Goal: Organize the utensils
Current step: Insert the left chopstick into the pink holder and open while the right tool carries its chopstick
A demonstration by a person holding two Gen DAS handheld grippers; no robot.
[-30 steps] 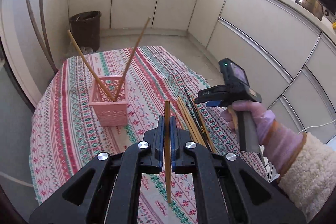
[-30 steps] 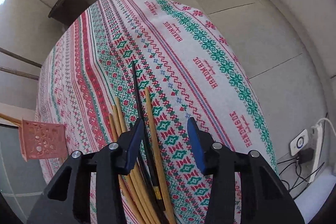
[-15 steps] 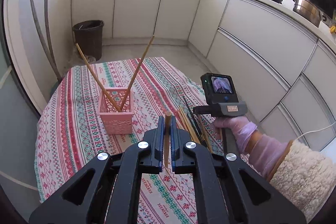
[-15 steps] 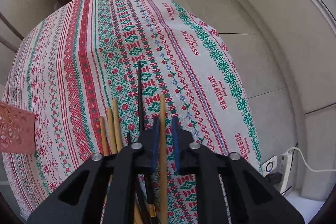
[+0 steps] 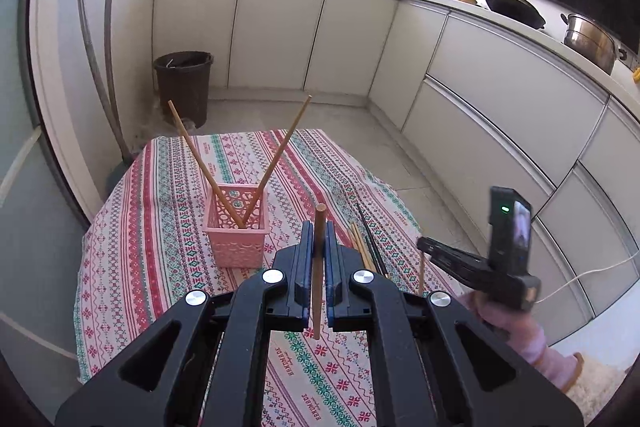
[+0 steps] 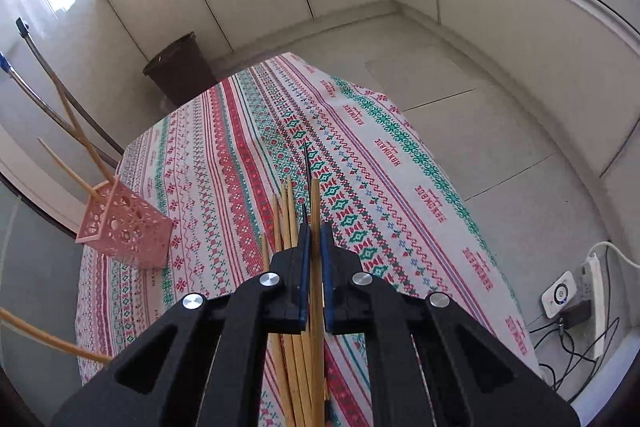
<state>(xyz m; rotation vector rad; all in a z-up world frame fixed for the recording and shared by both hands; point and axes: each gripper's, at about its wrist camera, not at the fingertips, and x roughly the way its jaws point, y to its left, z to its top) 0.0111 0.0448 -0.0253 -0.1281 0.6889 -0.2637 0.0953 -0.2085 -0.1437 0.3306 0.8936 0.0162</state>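
Observation:
A pink lattice holder point(image 5: 236, 227) stands on the patterned tablecloth point(image 5: 160, 227) with two wooden chopsticks point(image 5: 276, 159) leaning out of it. It also shows in the right wrist view point(image 6: 124, 227). My left gripper point(image 5: 319, 239) is shut on a wooden chopstick point(image 5: 319, 267), held upright, right of and nearer than the holder. My right gripper point(image 6: 316, 239) is shut on a wooden chopstick point(image 6: 316, 203) lifted over a pile of several wooden and black chopsticks point(image 6: 290, 211) on the cloth.
A dark bin point(image 5: 184, 83) stands on the floor beyond the table. White cabinets point(image 5: 500, 99) run along the back and right. A power strip with cables point(image 6: 580, 291) lies on the floor at the right.
My right gripper has closed on a wooden chopstick from the pile and raised it. My left gripper has risen and pulled back with its chopstick.

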